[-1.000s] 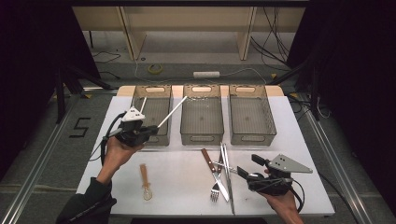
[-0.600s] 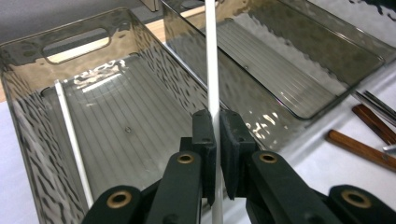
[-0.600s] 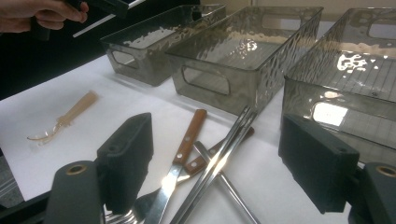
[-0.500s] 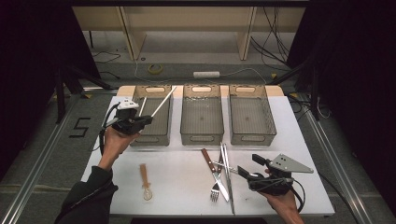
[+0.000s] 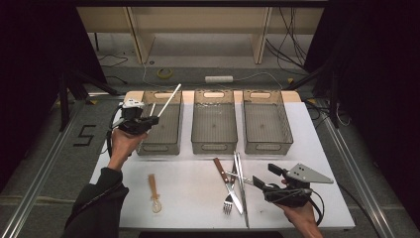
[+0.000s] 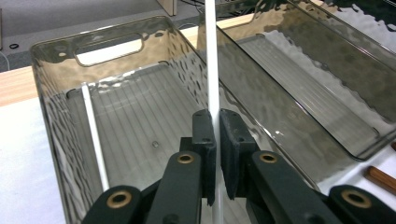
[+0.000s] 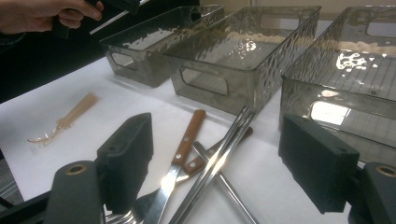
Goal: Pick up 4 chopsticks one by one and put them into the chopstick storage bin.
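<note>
White counter (image 5: 198, 193) in front of you carries three smoky clear plastic bins in a row. Your left claw (image 6: 215, 140) is clamped on a long white plastic stick (image 6: 211, 60), held slanting over the leftmost bin (image 5: 161, 146), where another white stick (image 6: 93, 135) lies on the floor. Middle bin (image 5: 214, 144) and right bin (image 5: 267, 146) hold nothing. Your right claw (image 7: 219, 172) gapes wide above the metal cutlery pile (image 5: 233, 181)

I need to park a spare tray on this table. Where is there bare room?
Free: the white table between the plastic spoon and the cutlery pile. Crowded: the right tool beside that pile, and the three bins behind.
</note>
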### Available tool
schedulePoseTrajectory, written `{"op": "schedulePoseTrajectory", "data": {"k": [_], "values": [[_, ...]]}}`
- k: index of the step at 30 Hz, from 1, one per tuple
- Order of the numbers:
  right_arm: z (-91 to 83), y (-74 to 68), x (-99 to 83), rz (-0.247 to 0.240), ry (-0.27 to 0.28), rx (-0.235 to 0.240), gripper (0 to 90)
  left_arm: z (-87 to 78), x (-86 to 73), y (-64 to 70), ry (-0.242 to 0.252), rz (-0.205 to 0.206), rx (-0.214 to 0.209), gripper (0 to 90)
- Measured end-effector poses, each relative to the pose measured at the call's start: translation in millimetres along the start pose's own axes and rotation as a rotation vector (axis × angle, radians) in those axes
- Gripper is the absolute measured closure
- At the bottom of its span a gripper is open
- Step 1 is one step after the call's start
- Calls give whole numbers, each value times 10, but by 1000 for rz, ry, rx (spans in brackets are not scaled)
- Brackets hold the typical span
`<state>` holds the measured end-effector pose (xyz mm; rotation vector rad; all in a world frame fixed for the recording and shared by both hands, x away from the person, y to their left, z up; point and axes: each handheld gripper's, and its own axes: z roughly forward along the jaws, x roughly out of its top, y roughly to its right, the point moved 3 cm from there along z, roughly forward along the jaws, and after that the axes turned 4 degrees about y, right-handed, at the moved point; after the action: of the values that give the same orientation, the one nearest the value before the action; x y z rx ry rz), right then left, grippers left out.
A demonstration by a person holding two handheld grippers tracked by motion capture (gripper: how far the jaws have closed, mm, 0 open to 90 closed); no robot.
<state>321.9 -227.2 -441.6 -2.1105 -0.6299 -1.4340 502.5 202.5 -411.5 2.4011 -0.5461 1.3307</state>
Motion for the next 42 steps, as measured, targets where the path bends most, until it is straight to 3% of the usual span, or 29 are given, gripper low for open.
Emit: {"op": "schedulePoseTrajectory", "data": {"k": [13,26,42], "values": [[-1,-5,1,0,0,4,272,185,70,-238,-21,-57,66,846],[0,-4,0,3,0,5,273,308,55,-386,-44,-78,105,846],[1,-7,-1,4,-4,6,272,406,-83,-413,-86,-108,111,844]]}}
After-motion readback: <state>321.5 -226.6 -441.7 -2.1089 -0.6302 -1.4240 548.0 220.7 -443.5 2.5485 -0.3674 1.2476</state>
